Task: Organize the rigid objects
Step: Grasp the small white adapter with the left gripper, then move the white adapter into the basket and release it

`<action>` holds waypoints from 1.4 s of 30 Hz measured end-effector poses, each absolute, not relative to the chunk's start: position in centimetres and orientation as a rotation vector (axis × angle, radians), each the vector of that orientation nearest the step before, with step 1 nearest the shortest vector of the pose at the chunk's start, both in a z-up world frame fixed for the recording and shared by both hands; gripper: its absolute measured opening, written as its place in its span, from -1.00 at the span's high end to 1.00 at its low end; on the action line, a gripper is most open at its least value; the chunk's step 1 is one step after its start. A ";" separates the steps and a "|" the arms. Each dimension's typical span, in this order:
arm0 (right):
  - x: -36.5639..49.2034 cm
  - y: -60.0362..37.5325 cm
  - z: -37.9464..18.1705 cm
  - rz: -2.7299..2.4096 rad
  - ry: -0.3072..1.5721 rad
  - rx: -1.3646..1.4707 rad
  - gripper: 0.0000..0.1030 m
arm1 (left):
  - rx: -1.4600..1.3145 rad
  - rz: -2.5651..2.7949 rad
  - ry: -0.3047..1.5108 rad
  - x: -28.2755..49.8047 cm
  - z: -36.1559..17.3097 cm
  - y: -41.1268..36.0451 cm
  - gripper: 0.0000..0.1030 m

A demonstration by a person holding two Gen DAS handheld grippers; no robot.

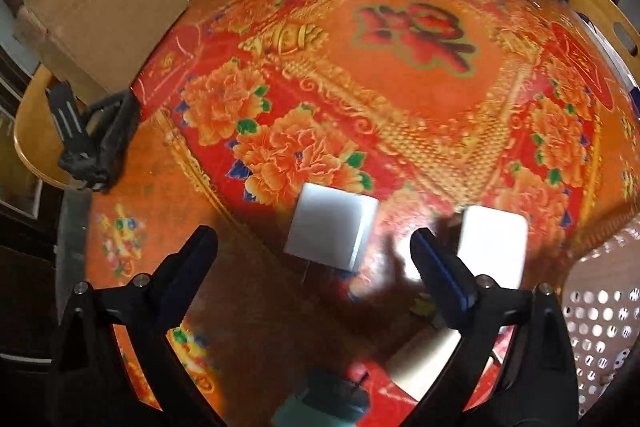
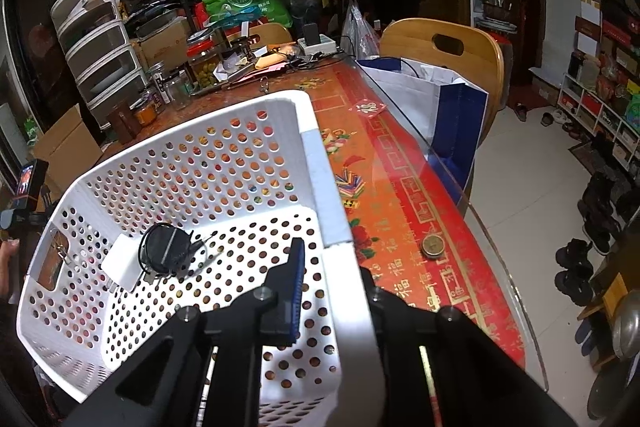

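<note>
**Basket partly filled, blocks still out on the table**

Left wrist view: the left gripper [image 1: 312,255] hangs over the red and gold floral tablecloth [image 1: 400,87] with its jaws wide apart and nothing between them. Just ahead, at twelve o'clock from the fingertips, lies a pale grey square block [image 1: 330,225]; a white rounded rectangular block [image 1: 494,247] sits at about two o'clock, just behind the right finger. Another pale flat piece [image 1: 424,363] and a teal object [image 1: 320,403], both blurred, lie nearer the camera at six o'clock. The white perforated plastic basket [image 1: 600,311] shows at four o'clock.

In the right wrist view the right gripper [image 2: 336,267] is clamped on the basket's near wall, one finger inside and the other hidden outside, apparently steadying it. Inside, at ten o'clock from that finger, rest a white flat adapter [image 2: 122,263] and a black round device with a cord [image 2: 164,247].

By my judgement the sorting is under way: two items are in, and at least two blocks, perhaps four pieces, remain on the table.
</note>
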State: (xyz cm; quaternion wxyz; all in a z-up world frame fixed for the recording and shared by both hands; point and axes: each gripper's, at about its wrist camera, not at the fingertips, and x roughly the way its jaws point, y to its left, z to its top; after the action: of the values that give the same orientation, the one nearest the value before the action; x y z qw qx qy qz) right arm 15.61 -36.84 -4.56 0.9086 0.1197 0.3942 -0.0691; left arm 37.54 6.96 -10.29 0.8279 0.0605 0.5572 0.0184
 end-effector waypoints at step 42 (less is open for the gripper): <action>15.6 -36.9 -4.5 -0.151 0.806 0.229 0.83 | 0.288 0.081 0.708 25.8 4.5 -2.8 0.18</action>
State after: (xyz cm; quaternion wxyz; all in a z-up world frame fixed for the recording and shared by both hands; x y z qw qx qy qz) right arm 15.56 -36.93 -4.49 0.9108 0.1109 0.3910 -0.0732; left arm 25.82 -2.83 4.49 0.9271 0.1402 0.3453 0.0394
